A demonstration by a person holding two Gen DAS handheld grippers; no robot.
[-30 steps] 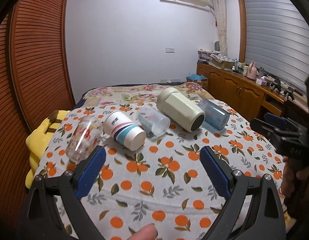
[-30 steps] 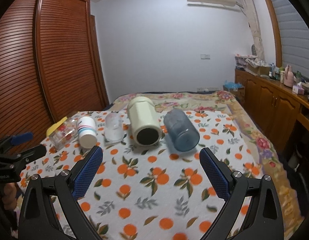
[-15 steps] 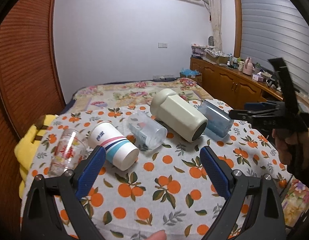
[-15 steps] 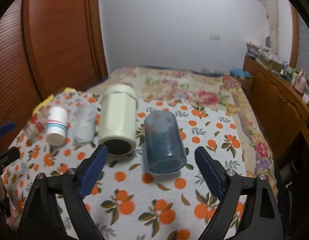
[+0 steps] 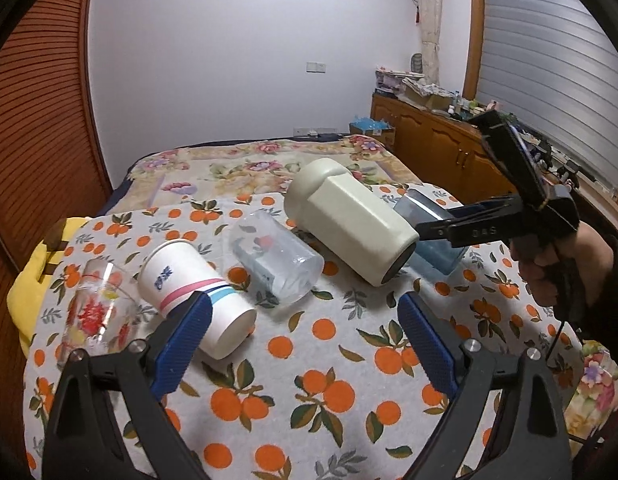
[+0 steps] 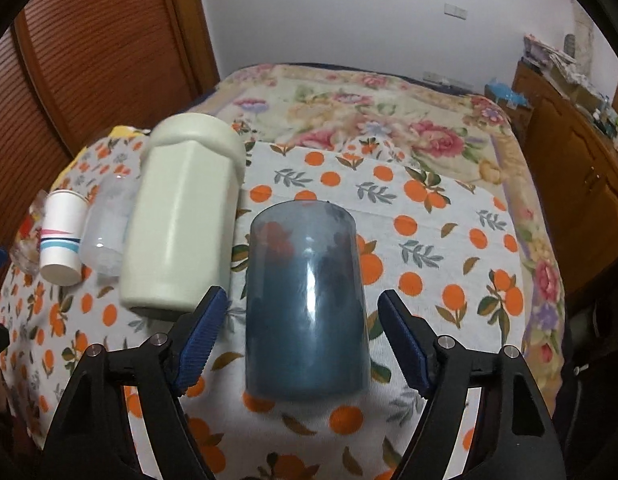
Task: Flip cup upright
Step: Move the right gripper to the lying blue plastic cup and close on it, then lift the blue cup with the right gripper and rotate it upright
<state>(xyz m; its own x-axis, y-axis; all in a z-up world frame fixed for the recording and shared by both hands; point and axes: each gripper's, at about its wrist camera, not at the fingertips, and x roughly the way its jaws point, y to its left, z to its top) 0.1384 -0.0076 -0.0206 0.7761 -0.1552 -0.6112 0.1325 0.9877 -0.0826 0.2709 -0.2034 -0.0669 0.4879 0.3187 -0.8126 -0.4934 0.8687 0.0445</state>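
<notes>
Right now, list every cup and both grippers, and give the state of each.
Blue cup: on its side, between the right gripper's open fingers, not gripped.
Cream cup: on its side.
Clear cup: on its side.
Paper cup: on its side.
Glass: on its side.
Right gripper: open, around the blue cup.
Left gripper: open, holding nothing.
</notes>
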